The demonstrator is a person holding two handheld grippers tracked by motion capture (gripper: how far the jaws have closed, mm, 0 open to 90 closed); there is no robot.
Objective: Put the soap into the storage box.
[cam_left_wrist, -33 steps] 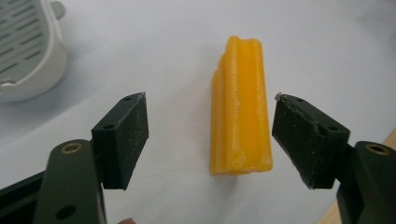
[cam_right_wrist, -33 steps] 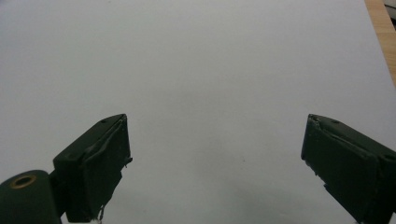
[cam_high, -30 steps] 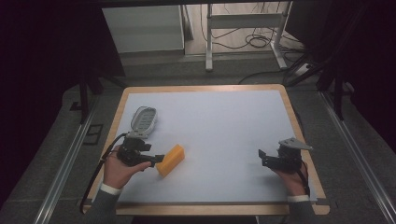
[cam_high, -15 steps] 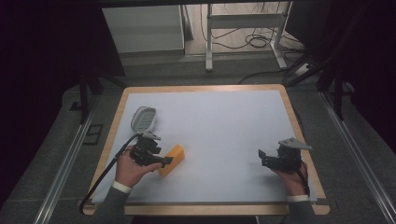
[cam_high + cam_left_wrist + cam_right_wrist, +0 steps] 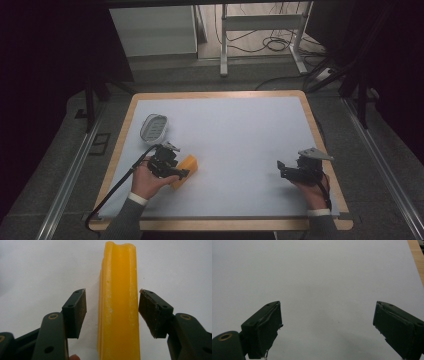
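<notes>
High view. Yellow block (image 5: 185,166): lies on the pale table sheet (image 5: 235,135) in the near-left part, just in front of the left gripper (image 5: 181,173), whose jaws reach around its near end. Long axis runs diagonally, from the near end at the gripper up and to the right. Left hand (image 5: 148,181) grips the tool from below-left; cable trails off the near edge. Grey oval dish (image 5: 153,126): stands near the block, farther back and to the left, well apart from the jaws; ridged inside, contents cannot be told. Right gripper (image 5: 281,167): at the near-right of the sheet, held in the right hand (image 5: 311,191), well apart from the block.

Left gripper view. Yellow block (image 5: 118,305) stands between the two jaws, running straight away from the camera, a shallow groove along its top face. The jaws have just been closing; a narrow gap shows on the left pad (image 5: 80,312), while the right pad (image 5: 146,312) sits at or almost at the block's edge. Not yet pinched.

Right gripper view. Right gripper (image 5: 327,322): jaws spread wide over bare sheet, nothing between them; wooden table edge (image 5: 415,257) at upper right.
</notes>
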